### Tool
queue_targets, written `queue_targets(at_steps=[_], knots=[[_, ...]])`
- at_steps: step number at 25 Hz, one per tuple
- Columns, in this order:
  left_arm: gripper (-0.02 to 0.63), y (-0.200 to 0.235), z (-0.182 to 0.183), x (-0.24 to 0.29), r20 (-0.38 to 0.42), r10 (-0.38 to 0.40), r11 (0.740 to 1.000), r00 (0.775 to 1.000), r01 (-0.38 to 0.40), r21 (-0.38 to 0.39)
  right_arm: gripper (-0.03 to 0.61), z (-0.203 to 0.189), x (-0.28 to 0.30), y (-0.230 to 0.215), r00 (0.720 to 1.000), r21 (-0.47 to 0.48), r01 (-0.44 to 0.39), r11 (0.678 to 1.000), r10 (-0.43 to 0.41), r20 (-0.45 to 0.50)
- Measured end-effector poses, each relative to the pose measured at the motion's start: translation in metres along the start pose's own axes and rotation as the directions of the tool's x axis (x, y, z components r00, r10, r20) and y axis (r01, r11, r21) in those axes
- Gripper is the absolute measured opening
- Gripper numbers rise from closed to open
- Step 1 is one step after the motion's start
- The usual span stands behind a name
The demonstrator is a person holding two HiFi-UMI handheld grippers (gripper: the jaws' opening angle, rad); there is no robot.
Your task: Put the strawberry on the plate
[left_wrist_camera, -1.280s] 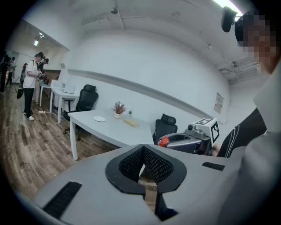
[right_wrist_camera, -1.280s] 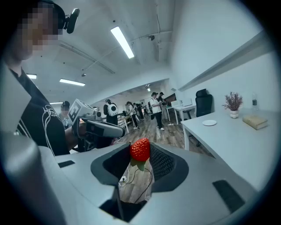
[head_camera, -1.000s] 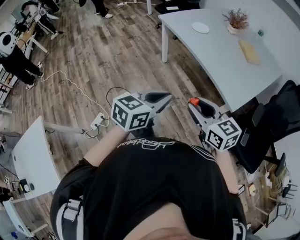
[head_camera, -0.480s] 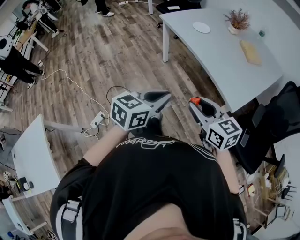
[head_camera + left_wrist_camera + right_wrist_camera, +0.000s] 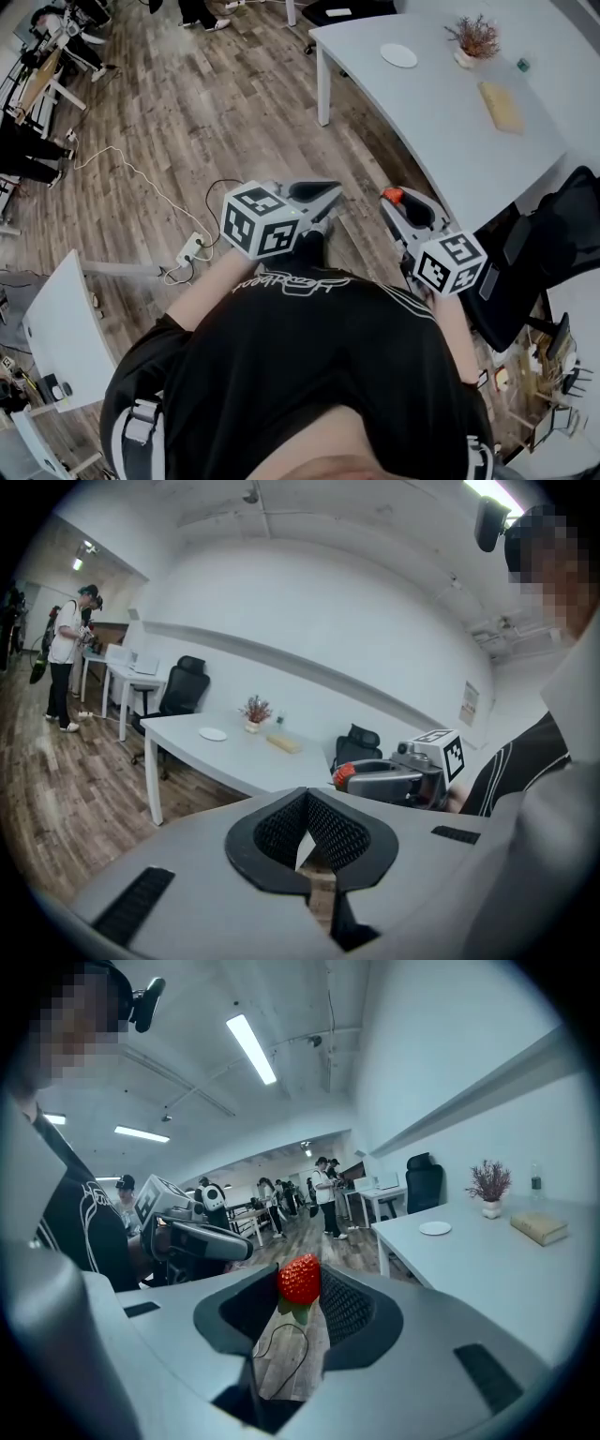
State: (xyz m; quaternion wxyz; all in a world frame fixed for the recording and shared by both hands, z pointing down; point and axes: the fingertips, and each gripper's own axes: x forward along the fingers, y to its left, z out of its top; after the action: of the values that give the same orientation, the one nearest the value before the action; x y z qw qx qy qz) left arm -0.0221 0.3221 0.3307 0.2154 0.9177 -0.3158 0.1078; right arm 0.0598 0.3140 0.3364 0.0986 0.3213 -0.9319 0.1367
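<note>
Starting on the left, the grey left gripper with its black ribbed pads (image 5: 305, 841) is carried at waist height over the wood floor, tips touching and nothing between them, so it reads as a spare hand for now. Next to it, the matching right gripper (image 5: 396, 201) has the goods: a small red strawberry with a green leafy cap (image 5: 299, 1279) is pinched right at the jaw tips, pads pressing its sides, the jaws standing fairly wide because the fruit fills them. A tip hold like that looks chosen to keep the soft berry unbruised and easy to set down. Further along stands the long white table (image 5: 450, 122), well apart from both grippers, so by my reading the carry is under way and the placing is not yet begun. Near the table's left end lies the small round white plate (image 5: 398, 55), with nothing on it, waiting for the berry. To its right sits a little pot of reddish dried sprigs (image 5: 473, 42), then a flat tan block (image 5: 499, 103) towards the far edge.
</note>
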Motion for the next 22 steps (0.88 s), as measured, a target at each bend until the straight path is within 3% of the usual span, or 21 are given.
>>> queue_targets(at_steps=[22], knots=[[0.006,0.241,0.134,0.130,-0.053,-0.104,0.994,0.993,0.102,-0.039,0.132,0.096,0.197,-0.198,0.990,0.055,0.142,0.988,-0.141,-0.026]])
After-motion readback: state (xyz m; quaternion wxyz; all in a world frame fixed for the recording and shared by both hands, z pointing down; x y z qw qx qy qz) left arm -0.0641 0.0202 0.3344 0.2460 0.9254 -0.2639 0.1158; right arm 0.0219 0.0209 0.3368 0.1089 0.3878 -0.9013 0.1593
